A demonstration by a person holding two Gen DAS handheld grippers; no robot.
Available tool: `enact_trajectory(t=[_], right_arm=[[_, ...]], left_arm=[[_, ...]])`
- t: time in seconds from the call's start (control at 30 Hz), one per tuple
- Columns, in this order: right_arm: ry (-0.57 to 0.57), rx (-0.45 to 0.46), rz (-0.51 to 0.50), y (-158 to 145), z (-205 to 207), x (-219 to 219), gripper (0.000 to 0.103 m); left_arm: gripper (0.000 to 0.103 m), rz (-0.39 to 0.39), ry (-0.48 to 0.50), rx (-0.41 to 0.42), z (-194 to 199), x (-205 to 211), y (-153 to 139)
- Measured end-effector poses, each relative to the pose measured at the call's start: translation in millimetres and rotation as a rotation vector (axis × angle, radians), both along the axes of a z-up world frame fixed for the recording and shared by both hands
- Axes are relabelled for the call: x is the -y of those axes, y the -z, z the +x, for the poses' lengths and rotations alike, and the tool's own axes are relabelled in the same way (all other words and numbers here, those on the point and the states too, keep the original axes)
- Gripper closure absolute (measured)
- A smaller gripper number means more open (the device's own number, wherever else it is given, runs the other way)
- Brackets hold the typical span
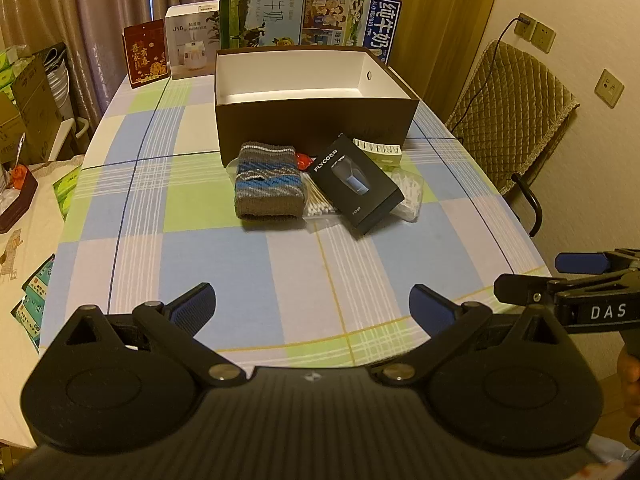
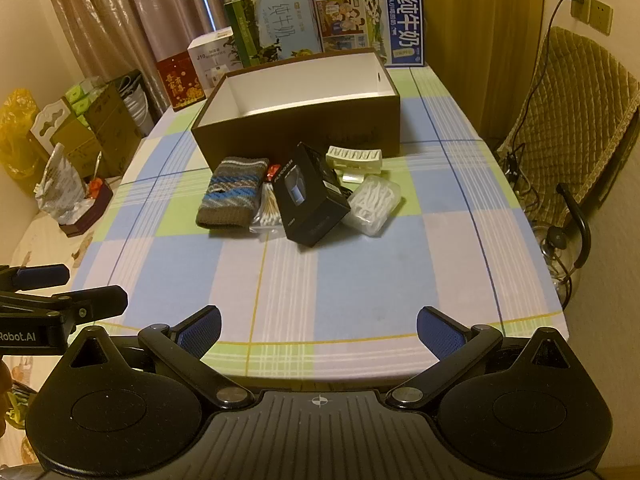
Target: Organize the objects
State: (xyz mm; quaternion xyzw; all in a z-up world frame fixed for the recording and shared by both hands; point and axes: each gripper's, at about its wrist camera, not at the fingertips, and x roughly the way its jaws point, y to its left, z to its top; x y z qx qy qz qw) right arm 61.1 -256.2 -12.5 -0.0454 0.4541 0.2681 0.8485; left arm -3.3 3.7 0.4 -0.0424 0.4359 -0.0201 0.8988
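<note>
Both grippers hovering, fingers spread wide, gripping nothing: left gripper (image 1: 312,304), right gripper (image 2: 318,324). Knit sock (image 2: 234,192), black box (image 2: 312,196), clutter sitting well ahead of fingertips, touching brown box (image 2: 296,136).

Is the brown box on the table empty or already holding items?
Empty as far as visible: the brown box is open-topped, with bare white walls and floor in both views. The sock and other items lie outside, in front.

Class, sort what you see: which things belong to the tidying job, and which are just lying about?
Belongs to the job:
brown box
knitted pouch
black shaver box
cotton swabs
clear plastic case
white clip

Lying about:
milk cartons
red packet
chair
</note>
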Motion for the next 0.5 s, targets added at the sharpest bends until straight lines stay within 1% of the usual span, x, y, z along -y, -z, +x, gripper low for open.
enact_trajectory(t=[0.5], right_arm=[[-0.007,0.001,0.002,0.3,-0.5,0.2,0.002]], left_arm=[[0.001,0.007,0.0,-0.001,0.6,7.8,1.8]])
